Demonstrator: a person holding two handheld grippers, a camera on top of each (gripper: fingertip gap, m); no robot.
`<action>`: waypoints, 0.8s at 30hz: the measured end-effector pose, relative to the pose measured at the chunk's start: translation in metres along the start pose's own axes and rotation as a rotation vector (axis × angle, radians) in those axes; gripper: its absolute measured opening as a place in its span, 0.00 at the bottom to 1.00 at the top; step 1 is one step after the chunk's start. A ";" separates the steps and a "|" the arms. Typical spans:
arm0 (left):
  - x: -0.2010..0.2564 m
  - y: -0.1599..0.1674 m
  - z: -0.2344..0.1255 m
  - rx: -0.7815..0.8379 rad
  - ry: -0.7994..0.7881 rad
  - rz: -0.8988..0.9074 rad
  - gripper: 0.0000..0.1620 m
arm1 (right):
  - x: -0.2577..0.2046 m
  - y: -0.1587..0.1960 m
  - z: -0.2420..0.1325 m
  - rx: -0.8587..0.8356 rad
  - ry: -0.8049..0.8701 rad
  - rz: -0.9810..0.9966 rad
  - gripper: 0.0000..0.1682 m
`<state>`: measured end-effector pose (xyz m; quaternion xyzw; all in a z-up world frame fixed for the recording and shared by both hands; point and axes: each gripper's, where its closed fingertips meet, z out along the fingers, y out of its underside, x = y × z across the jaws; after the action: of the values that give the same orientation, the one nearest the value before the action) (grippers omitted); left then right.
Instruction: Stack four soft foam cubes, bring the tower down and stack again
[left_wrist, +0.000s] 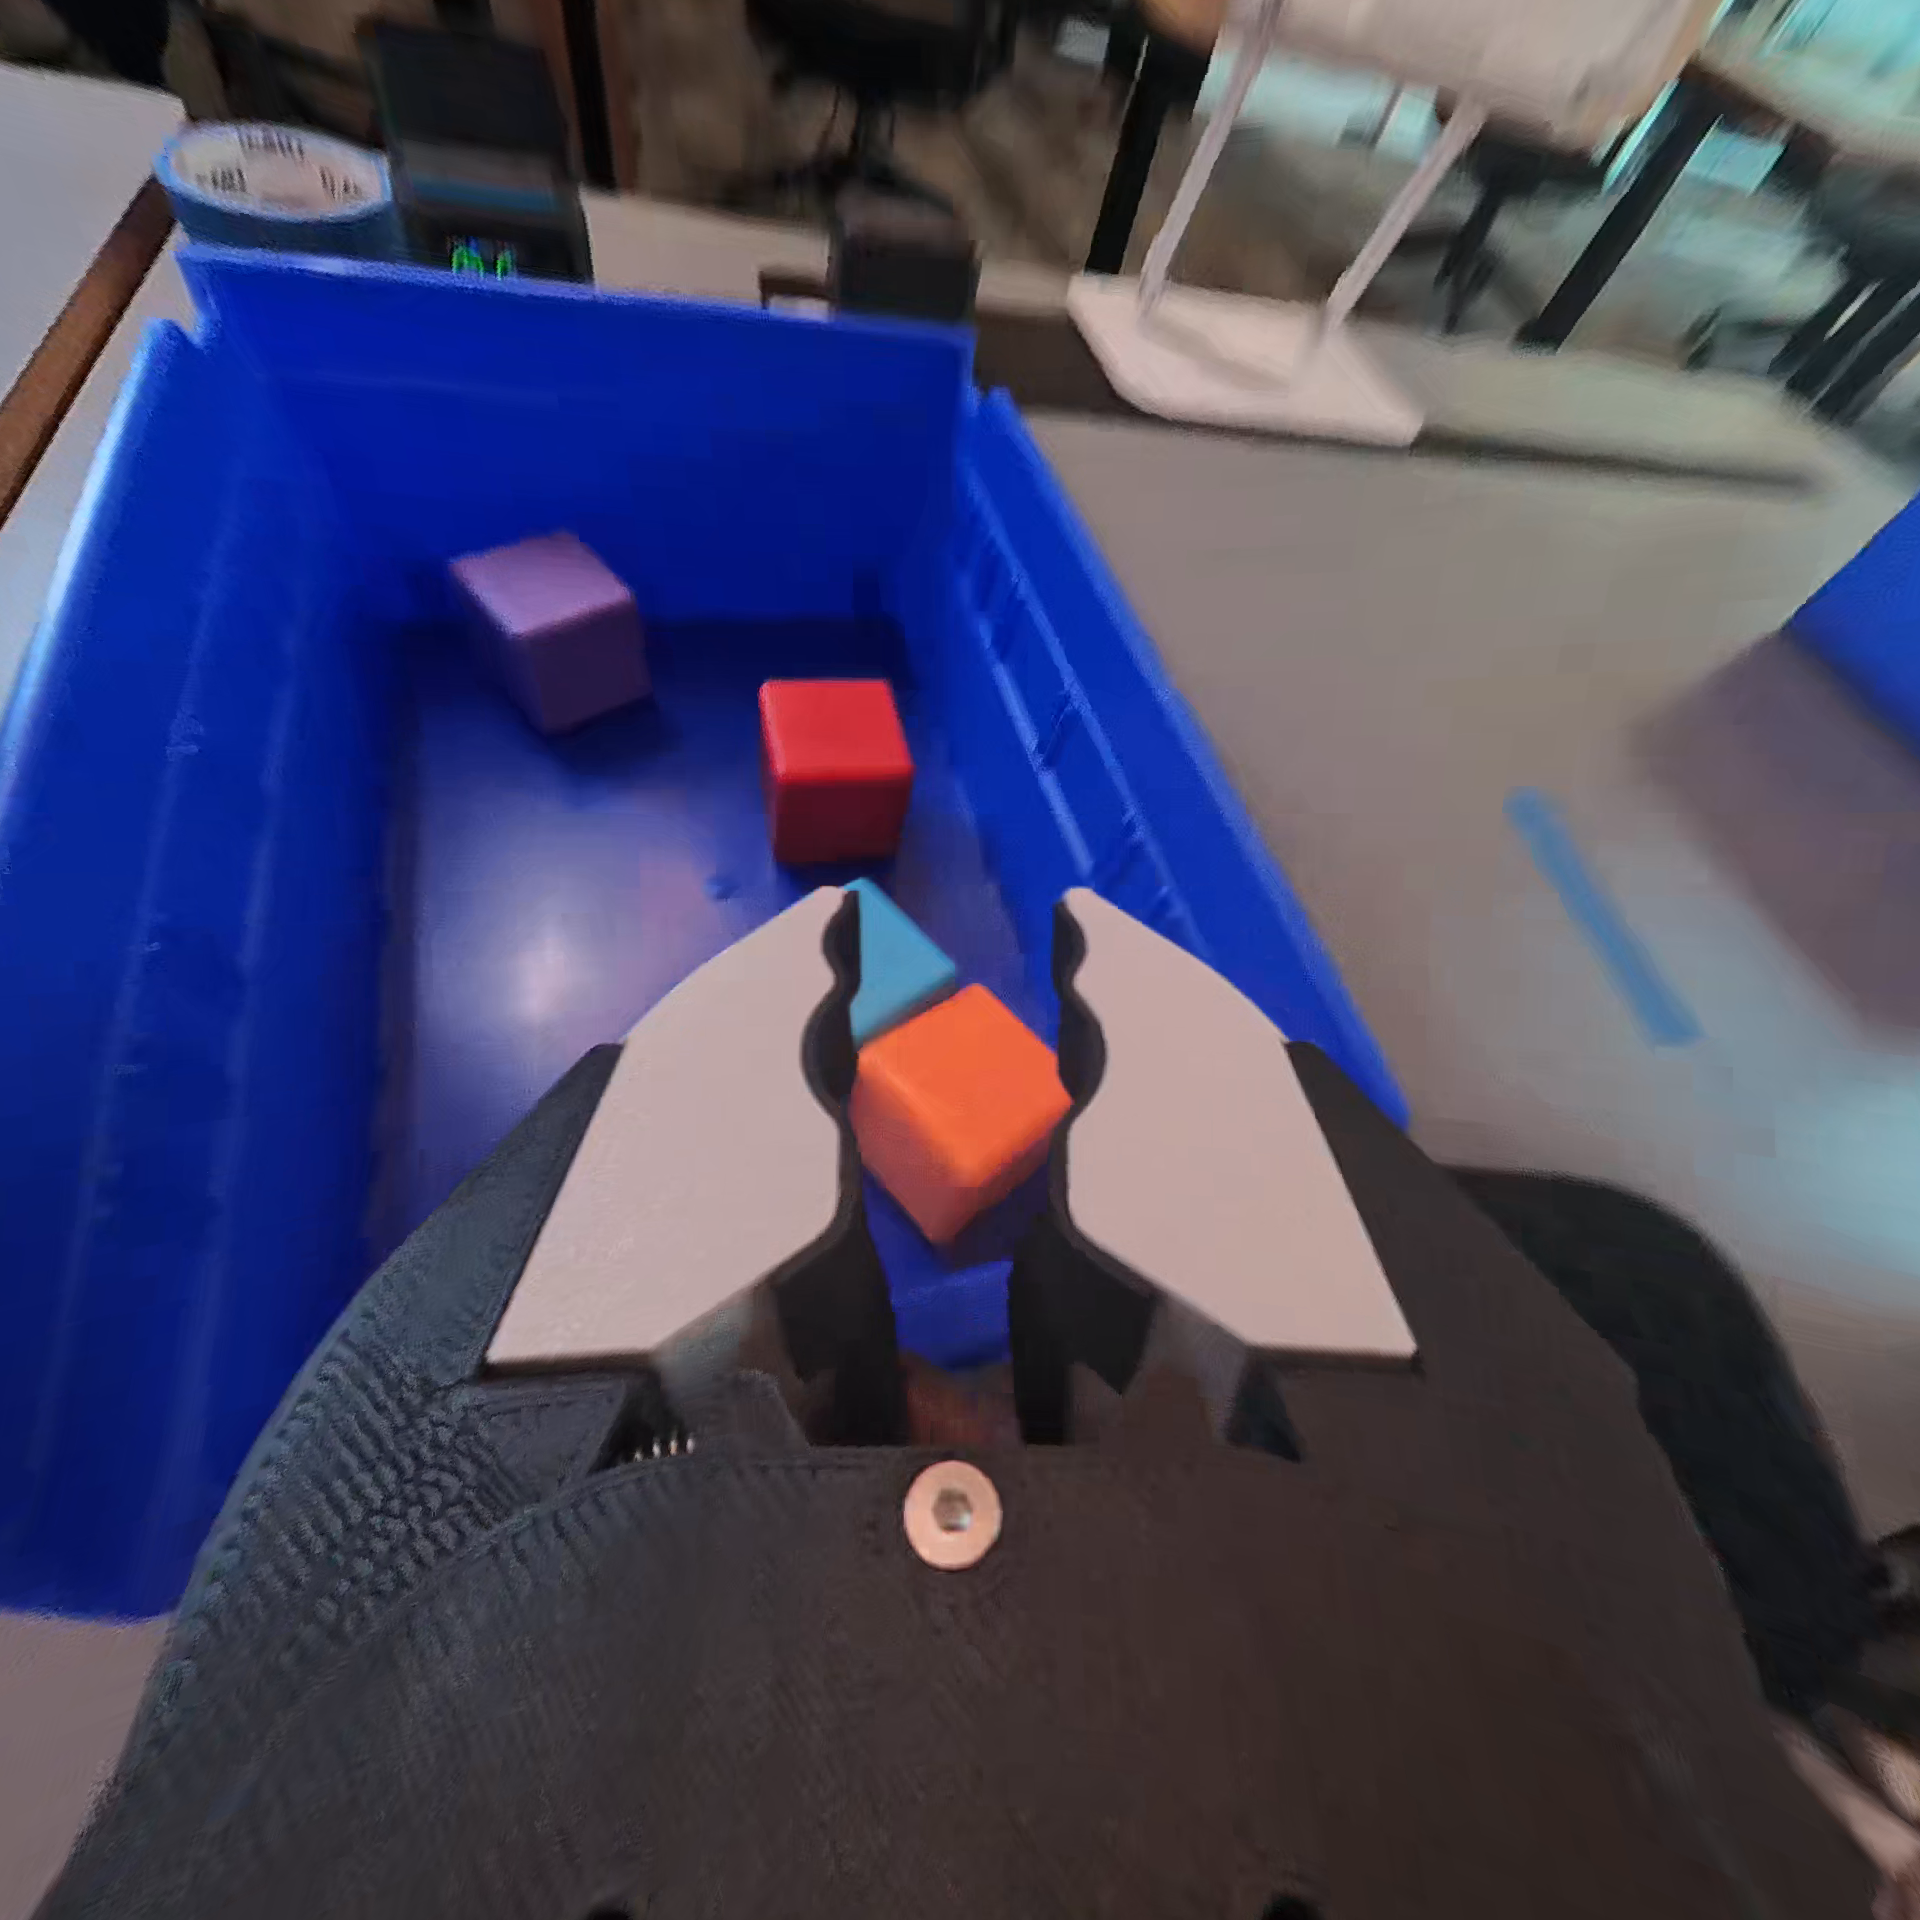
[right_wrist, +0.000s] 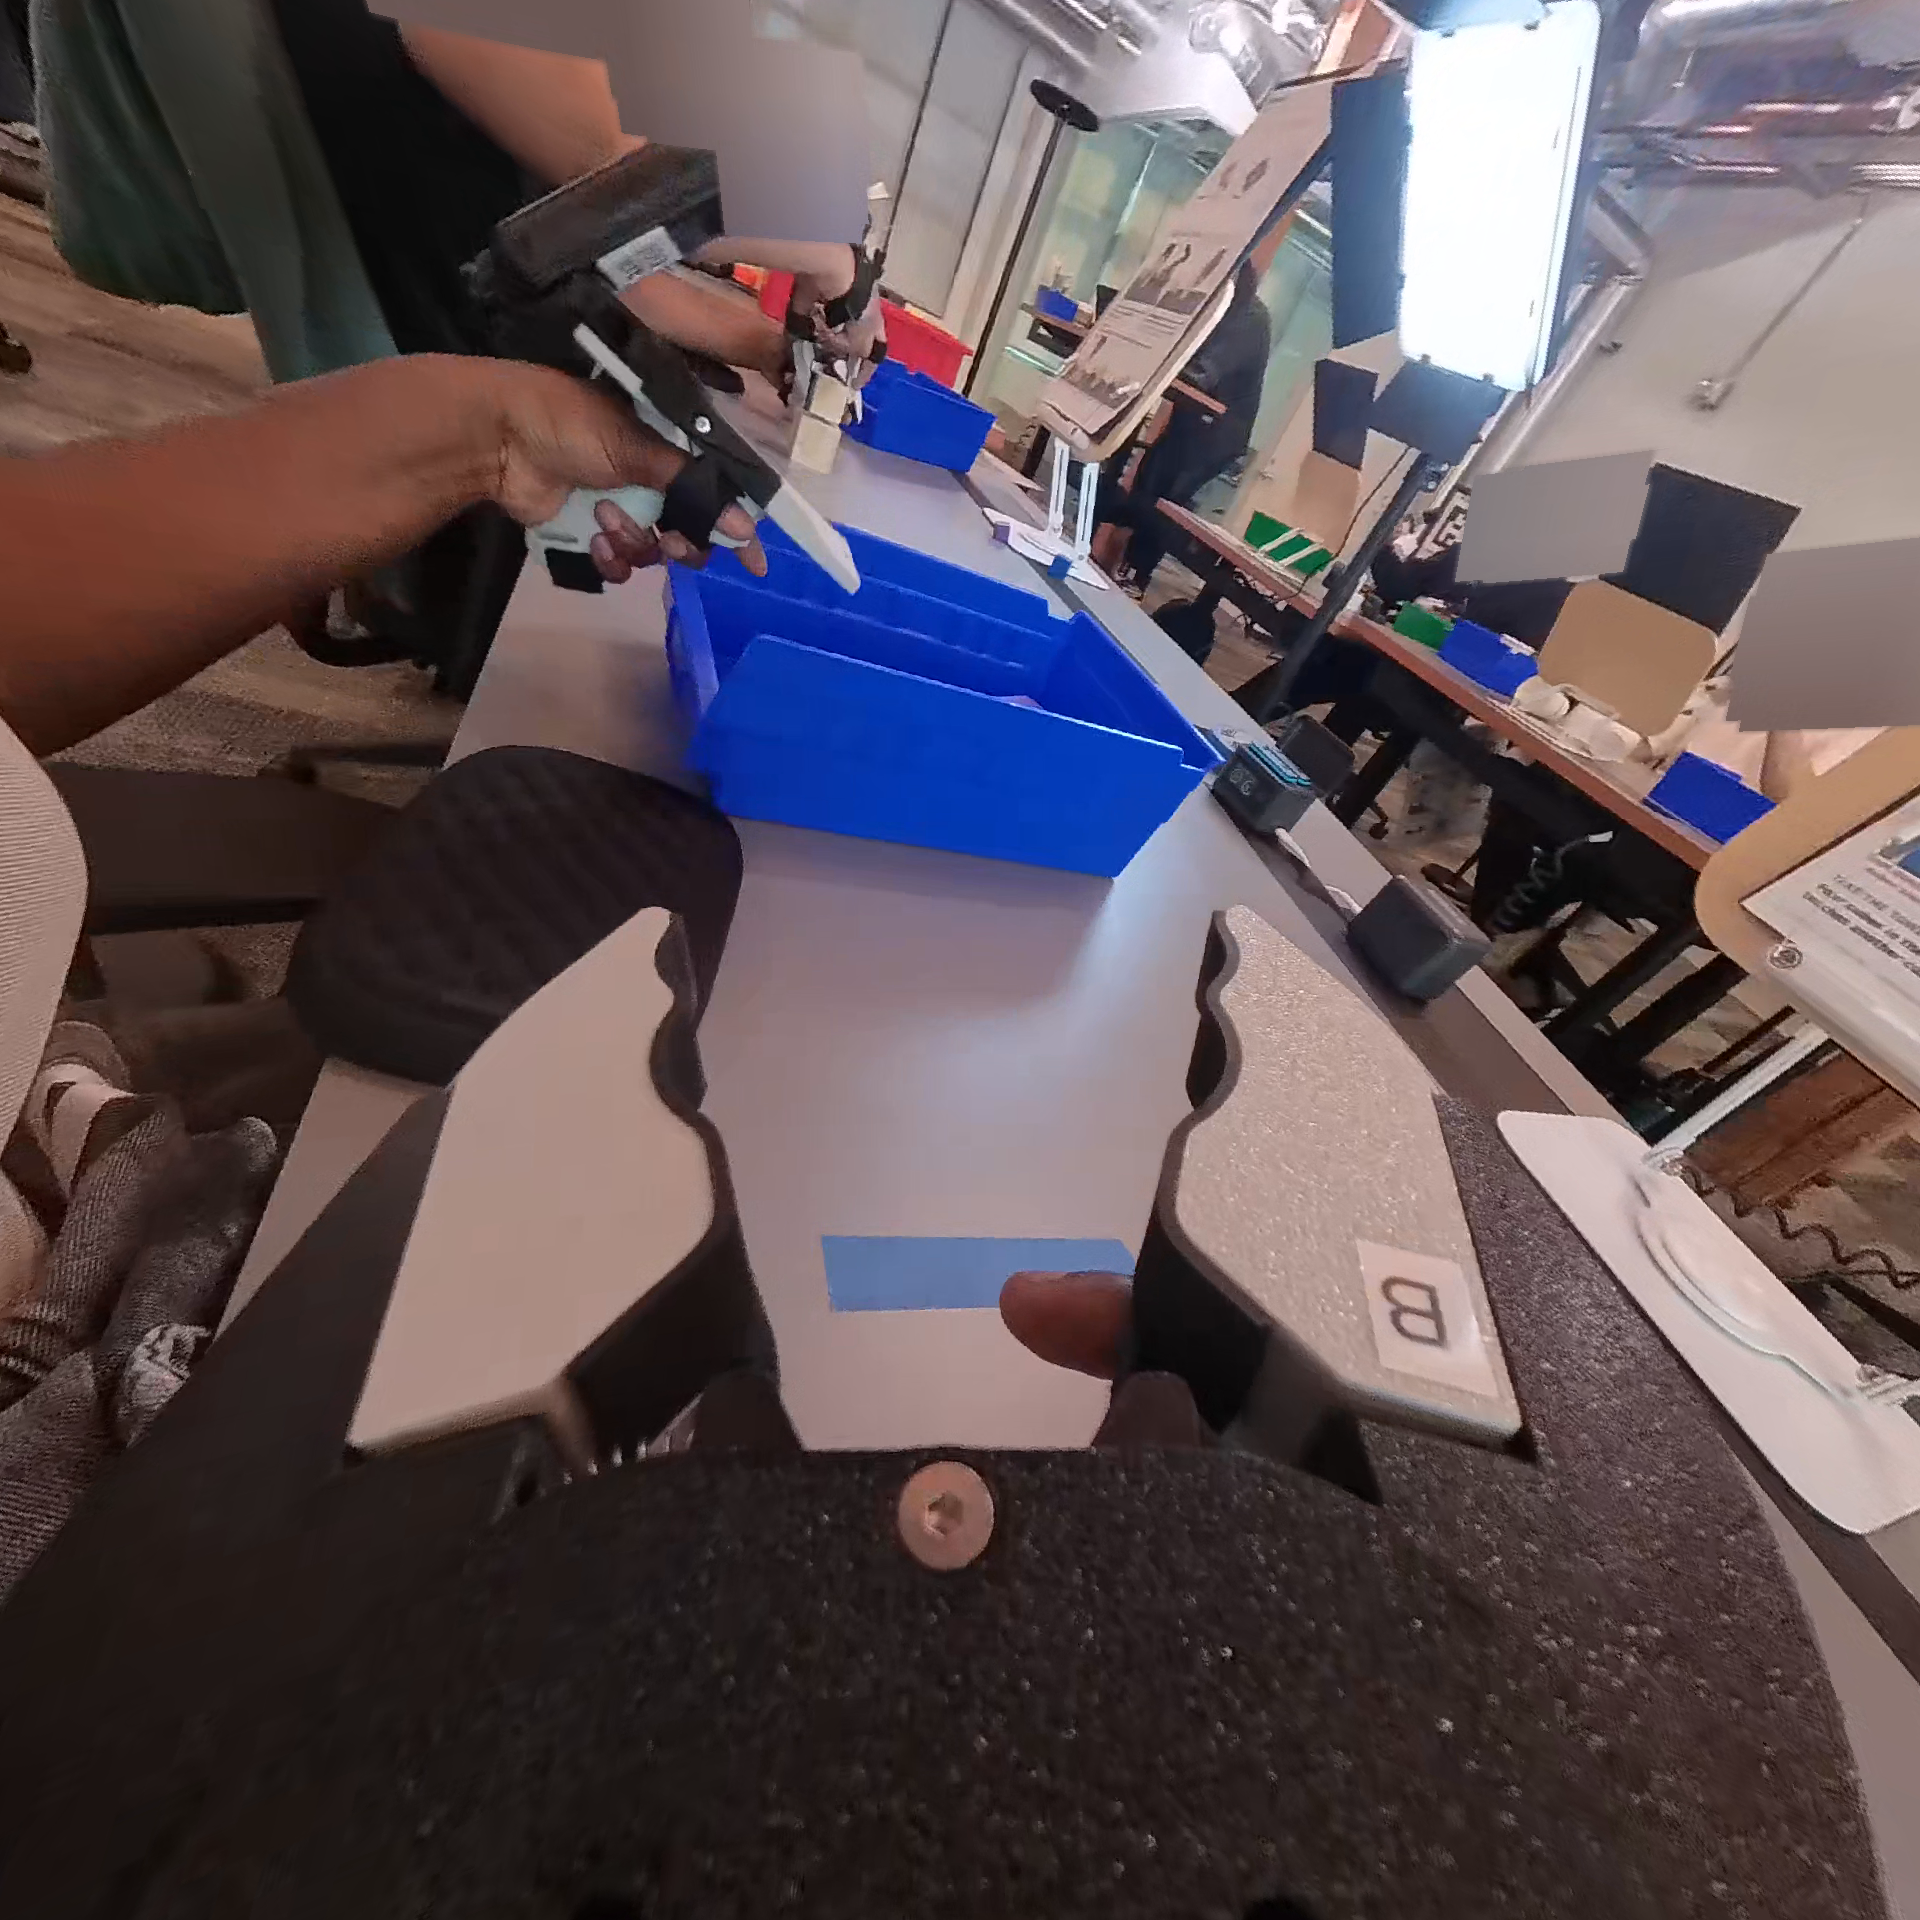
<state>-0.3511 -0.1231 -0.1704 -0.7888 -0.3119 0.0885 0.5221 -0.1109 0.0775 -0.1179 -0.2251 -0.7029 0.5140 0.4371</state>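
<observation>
Four foam cubes lie loose on the floor of a blue bin (left_wrist: 582, 416) on the grey tabletop (right_wrist: 935, 1018), none stacked, so the tower looks unbuilt and all the stacking is left. From left to right, a purple cube (left_wrist: 556, 623) sits near the bin's far wall, a red cube (left_wrist: 834, 767) near its right wall, and a light-blue cube (left_wrist: 896, 966) touches an orange cube (left_wrist: 956, 1107) closest to the camera. The left gripper (left_wrist: 951, 920) hovers over the orange cube, jaws spread around it without clearly pinching; the right gripper (right_wrist: 945, 971) waits over bare tabletop near a blue tape strip (right_wrist: 935, 1270), jaws spread and empty.
</observation>
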 end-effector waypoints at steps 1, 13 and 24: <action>-0.003 0.008 0.001 -0.078 -0.024 0.045 0.26 | -0.001 0.001 -0.001 -0.003 -0.007 0.002 0.55; -0.021 0.037 0.012 -0.392 -0.182 0.261 0.31 | -0.007 0.034 -0.004 -0.137 -0.019 0.000 0.54; -0.004 0.040 0.004 -0.575 0.132 0.551 0.41 | -0.017 0.042 -0.003 -0.175 -0.063 0.011 0.54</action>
<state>-0.3405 -0.1332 -0.2077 -0.9608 -0.0664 0.0835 0.2559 -0.1047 0.0817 -0.1623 -0.2498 -0.7575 0.4596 0.3906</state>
